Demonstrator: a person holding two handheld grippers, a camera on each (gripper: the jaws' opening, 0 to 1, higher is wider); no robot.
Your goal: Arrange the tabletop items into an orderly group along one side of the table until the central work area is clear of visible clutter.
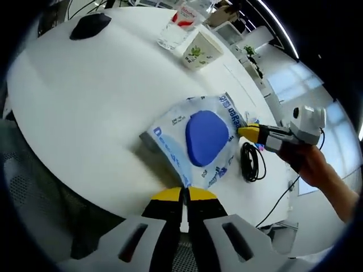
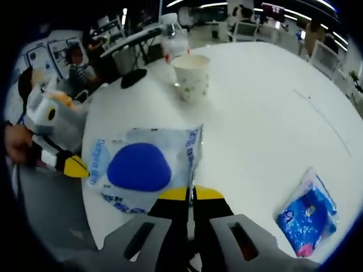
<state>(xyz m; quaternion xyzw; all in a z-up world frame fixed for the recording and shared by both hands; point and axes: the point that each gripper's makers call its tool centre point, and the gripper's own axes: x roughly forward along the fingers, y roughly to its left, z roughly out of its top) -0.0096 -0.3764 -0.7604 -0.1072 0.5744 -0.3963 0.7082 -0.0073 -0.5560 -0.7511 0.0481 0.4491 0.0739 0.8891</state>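
Observation:
A white and blue tissue pack [image 1: 204,139] with a blue oval lid lies near the edge of the white round table [image 1: 85,107]. My left gripper [image 1: 182,194] is shut on the pack's near corner. From the right, my right gripper [image 1: 248,132] pinches the opposite edge, with a hand behind it. In the right gripper view the same pack [image 2: 139,167] lies just ahead of my right gripper [image 2: 191,194], which is shut on its edge. The left gripper [image 2: 75,166] touches the pack's far side there.
A paper cup [image 1: 199,51] [image 2: 191,76], a plastic bottle [image 1: 178,25] [image 2: 173,39] and a black mouse [image 1: 91,25] [image 2: 133,77] stand together at the far side. A coiled black cable [image 1: 252,161] lies beside the pack. A small blue packet [image 2: 309,212] lies at the right.

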